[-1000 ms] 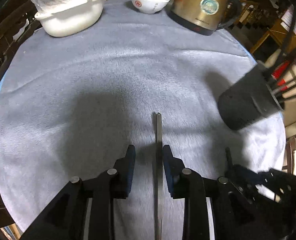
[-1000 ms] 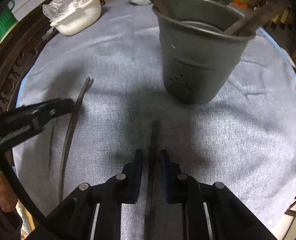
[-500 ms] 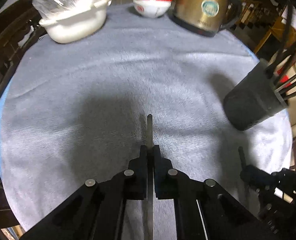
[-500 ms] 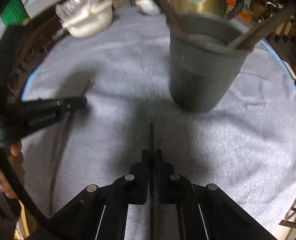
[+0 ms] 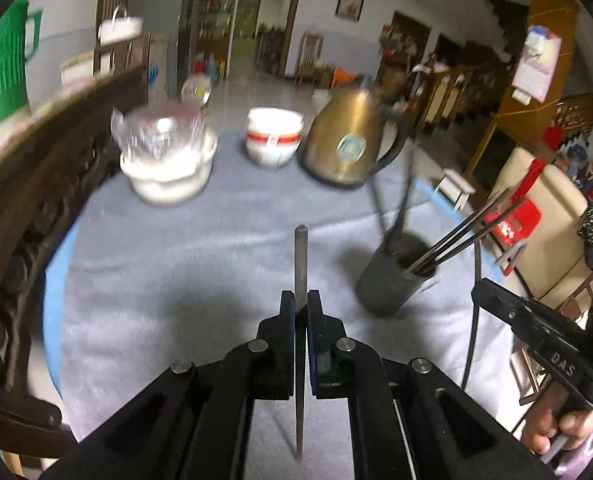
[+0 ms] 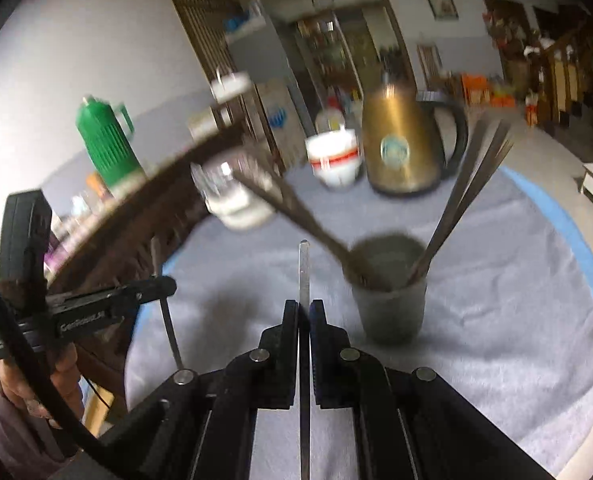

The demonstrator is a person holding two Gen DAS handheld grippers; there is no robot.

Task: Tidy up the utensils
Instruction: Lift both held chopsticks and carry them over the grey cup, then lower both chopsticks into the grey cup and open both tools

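Utensils: one flat dark strip [image 5: 299,264] pinched in left tongs [image 5: 301,300], jaws closed tight on it, tip sticking out forward and up, lifted off the counter [image 5: 176,264]. Second strip [image 6: 304,272] clamped the same way in right tongs [image 6: 304,308], jaws shut on it, tip pointing up ahead, also in the air. Type of utensil not clear, both look like thin flat handles. Dark holder [image 5: 392,280] stands upright on grey cloth, to the right of left tongs; in right view holder [image 6: 388,300] sits just right of the held strip. Holder already has several utensils leaning out both sides, blurred. Far edge of counter: brass kettle [image 5: 348,144], white bowls [image 5: 273,140] with red band, white pot [image 5: 168,168] with plastic on top, all well apart from holder. Right tongs body and hand show at right edge of left view; left tongs with its strip show at left of right view. Green flask [image 6: 106,140] behind the counter
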